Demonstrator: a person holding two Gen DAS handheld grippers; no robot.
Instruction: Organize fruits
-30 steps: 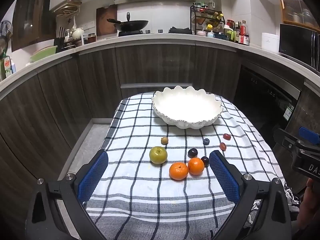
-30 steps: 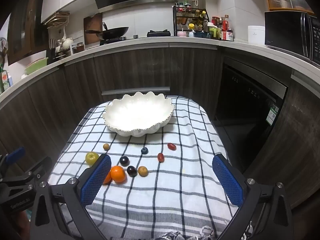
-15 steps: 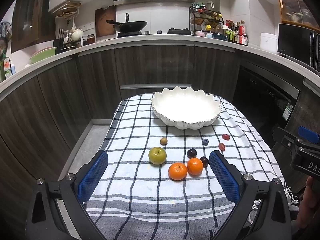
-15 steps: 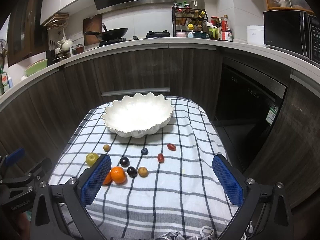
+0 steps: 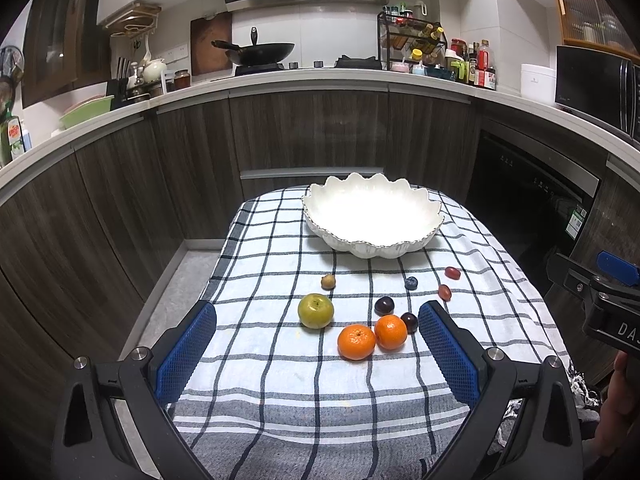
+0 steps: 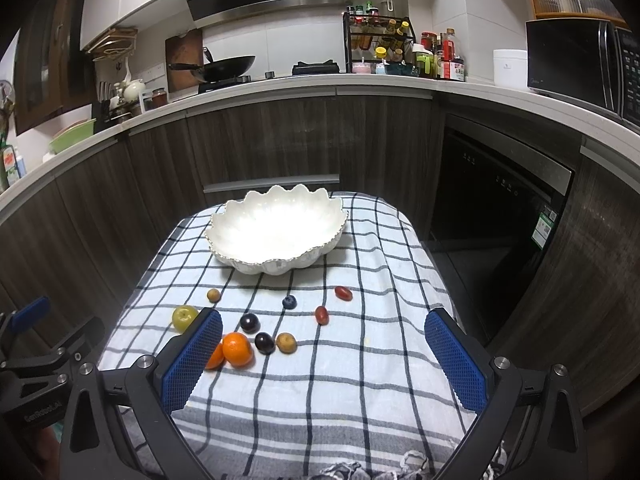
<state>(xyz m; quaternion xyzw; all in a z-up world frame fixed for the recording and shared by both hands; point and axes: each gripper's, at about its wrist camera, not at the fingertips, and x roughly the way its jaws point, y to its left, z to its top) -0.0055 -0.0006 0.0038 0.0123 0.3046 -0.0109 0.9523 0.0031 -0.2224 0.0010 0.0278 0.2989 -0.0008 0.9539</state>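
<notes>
A checked tablecloth (image 5: 280, 376) covers the small table; at its far end sits a scalloped white bowl (image 5: 374, 220), whose inside shows nothing but bare white; every fruit lies on the cloth on the near side of the bowl. The left gripper (image 5: 318, 354) hovers low over the near edge with its blue pads spread wide and nothing between them; the right gripper (image 6: 324, 360) is likewise released and empty, a little to the right. The green apple (image 5: 315, 311) lies ahead of the left fingers and left of centre; the two mandarins (image 5: 372, 338) touch each other just right of centre, almost straight ahead, so the left hand looks the nearer to them; being round, they offer no long axis to line up with. Two dark plums (image 5: 384, 305) sit just beyond; then a brown longan-like fruit (image 5: 328, 281), a blueberry (image 5: 411, 282) and two oval red cherry tomatoes (image 5: 452, 272) nearer the right gripper.
</notes>
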